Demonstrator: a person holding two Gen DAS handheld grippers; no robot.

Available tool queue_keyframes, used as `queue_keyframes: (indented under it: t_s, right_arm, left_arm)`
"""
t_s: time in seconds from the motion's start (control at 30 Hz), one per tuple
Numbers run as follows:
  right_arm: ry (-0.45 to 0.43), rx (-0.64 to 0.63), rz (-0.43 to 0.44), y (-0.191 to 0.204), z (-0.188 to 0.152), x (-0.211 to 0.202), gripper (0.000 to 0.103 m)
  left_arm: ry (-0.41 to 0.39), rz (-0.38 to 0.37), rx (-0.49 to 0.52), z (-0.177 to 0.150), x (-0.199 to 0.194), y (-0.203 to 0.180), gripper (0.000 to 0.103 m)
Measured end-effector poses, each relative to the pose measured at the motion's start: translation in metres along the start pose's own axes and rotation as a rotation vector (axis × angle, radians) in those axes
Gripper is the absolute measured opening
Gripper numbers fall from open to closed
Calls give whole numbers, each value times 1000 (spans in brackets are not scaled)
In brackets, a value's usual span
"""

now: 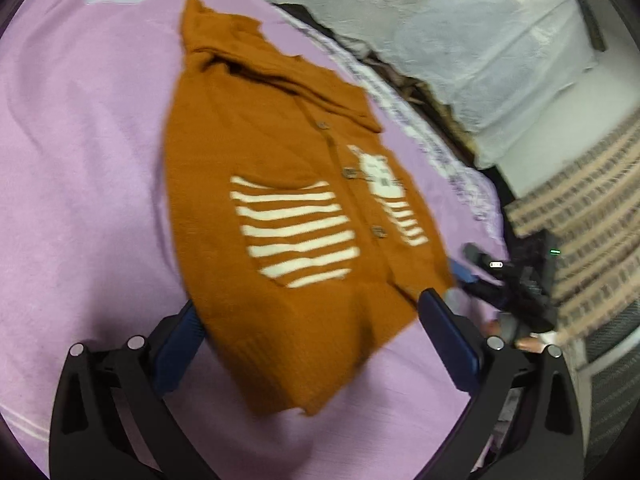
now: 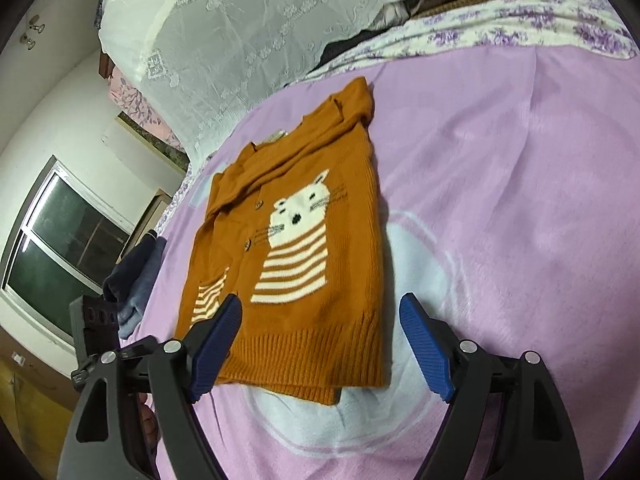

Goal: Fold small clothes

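Observation:
An orange knitted cardigan (image 1: 288,184) with white stripes and a white cat lies flat, front up, on a pink blanket (image 1: 80,160). Its sleeves are folded across the upper part. My left gripper (image 1: 312,314) is open, low over the ribbed hem, and the hem's left corner lies between its blue pads (image 1: 180,344). In the right wrist view the cardigan (image 2: 304,240) fills the middle. My right gripper (image 2: 320,312) stands wide open over the hem's right side and pinches nothing. The right gripper (image 1: 480,264) also shows past the cardigan's right edge in the left wrist view.
A small pile of dark and light blue clothes (image 2: 132,280) sits at the blanket's left edge. A white lace net (image 2: 240,40) hangs behind the bed, and a floral sheet (image 2: 520,32) borders the far side. A window (image 2: 60,240) is at the left.

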State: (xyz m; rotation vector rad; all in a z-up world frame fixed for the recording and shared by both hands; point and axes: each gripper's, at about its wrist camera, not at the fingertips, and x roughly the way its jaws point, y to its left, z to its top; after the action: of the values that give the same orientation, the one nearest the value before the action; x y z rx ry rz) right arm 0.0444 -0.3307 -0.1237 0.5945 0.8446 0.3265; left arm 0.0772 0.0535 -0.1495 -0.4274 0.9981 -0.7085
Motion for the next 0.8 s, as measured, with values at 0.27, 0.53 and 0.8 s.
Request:
queue_keyframes:
  t_s: [0.27,0.53,0.8]
  right_arm:
    - [38,52,0,-12,8,13,75]
    - [91,18,73,-4,5,31,23]
    - [124,20,104,-1,2,39,18]
  left_arm:
    - [7,0,-44,11,9,10,98]
    - [-26,-7,-47,11,5,11,81]
    - [1,33,-15,11,14,7,77]
